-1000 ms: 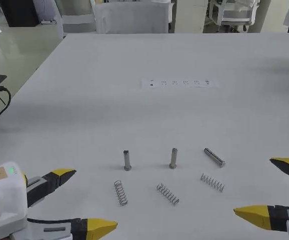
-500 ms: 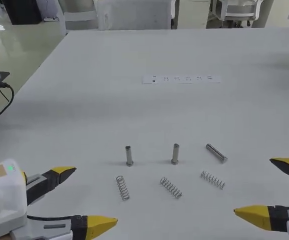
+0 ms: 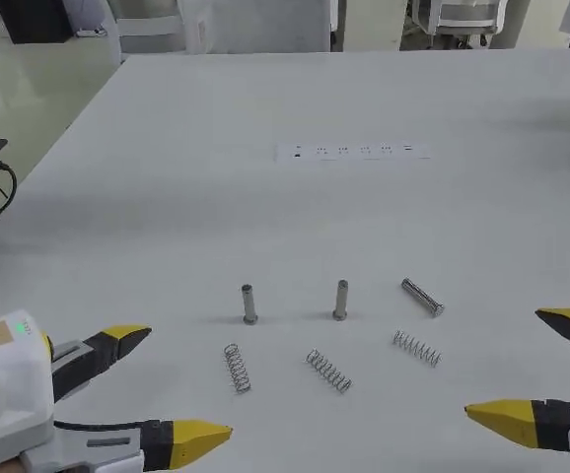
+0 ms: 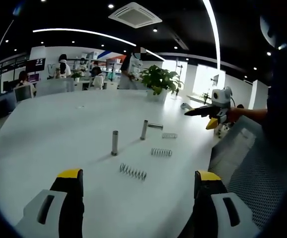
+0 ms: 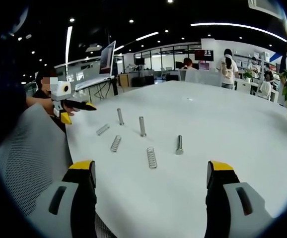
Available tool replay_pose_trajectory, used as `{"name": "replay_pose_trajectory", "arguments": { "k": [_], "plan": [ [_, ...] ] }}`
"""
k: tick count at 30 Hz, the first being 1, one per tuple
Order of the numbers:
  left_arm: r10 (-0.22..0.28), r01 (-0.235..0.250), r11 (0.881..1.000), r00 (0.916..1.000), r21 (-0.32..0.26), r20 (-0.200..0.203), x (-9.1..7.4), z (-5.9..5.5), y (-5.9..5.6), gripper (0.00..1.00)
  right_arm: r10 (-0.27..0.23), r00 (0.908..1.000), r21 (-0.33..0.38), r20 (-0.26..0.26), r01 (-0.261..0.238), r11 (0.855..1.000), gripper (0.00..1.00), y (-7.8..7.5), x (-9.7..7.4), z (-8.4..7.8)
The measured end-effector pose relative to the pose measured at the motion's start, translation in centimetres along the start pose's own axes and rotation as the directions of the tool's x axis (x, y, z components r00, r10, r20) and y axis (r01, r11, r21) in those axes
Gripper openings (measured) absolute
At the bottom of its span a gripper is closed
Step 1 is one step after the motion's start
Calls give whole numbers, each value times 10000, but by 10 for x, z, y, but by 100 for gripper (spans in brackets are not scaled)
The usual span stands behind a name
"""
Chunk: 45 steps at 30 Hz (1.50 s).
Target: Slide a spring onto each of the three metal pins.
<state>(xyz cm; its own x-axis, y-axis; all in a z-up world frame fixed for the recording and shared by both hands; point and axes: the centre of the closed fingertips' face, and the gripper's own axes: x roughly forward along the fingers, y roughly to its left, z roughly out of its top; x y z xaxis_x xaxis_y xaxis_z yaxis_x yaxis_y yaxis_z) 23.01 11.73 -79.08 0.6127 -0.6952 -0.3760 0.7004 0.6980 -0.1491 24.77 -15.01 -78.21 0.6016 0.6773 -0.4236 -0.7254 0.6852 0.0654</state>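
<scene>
Your left gripper [image 3: 177,382] and right gripper [image 3: 514,363] both have their jaws spread wide with nothing between them. They sit low at the near edge of the table [image 3: 285,227], one on each side of the work.

Compared with the pictures from the last second, no part has moved. The slight shift of the scene comes from your head, not from the work. Treat the task as not yet started: no spring is on a pin.

The left pin [image 3: 249,304] and middle pin [image 3: 340,300] stand upright. The right pin [image 3: 422,297] lies on its side. The left spring [image 3: 236,367], middle spring [image 3: 328,371] and right spring [image 3: 416,348] each lie flat near a pin, touching none.

You will probably need to stand the lying pin up, or hold it, before threading it.
</scene>
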Motion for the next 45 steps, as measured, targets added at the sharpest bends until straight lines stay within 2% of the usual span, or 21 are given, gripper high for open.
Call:
{"name": "replay_pose_trajectory", "arguments": {
  "k": [4,10,17,27,32,39,41,43,45],
  "plan": [
    [2,-1,10000,10000,8,-18,-1,-1,-1,89,2,10000,155,-11,-1,9999,92,-3,2,0],
    [146,-146,9999,9998,-47,139,-6,1,-1,89,84,9999,272,-66,-82,9996,87,-7,9,9],
    [204,-203,9998,9992,-28,330,-9,4,-4,88,99,9968,-515,-797,-141,9986,81,-18,26,21],
    [228,-229,9997,9988,31,423,-15,5,-8,87,48,9910,-1015,-1340,-186,9947,70,-34,56,37],
    [223,-228,9997,9983,86,538,-17,8,-9,86,35,9845,-1270,-1751,-261,9916,66,-41,71,39],
    [264,-275,9995,9977,164,628,-20,12,-10,86,-53,9742,-1271,-2255,-240,9916,59,-51,93,40],
    [271,-283,9994,9976,183,641,-20,13,-10,85,-110,9636,-1184,-2671,-214,9927,56,-55,98,34],
    [278,-290,9994,9975,178,642,-21,13,-10,85,-261,9594,-1311,-2810,-114,9913,53,-58,103,32],
    [293,-305,9994,9975,170,640,-21,12,-10,85,-344,9510,-1365,-3072,-83,9906,50,-60,108,28]
  ]
}}
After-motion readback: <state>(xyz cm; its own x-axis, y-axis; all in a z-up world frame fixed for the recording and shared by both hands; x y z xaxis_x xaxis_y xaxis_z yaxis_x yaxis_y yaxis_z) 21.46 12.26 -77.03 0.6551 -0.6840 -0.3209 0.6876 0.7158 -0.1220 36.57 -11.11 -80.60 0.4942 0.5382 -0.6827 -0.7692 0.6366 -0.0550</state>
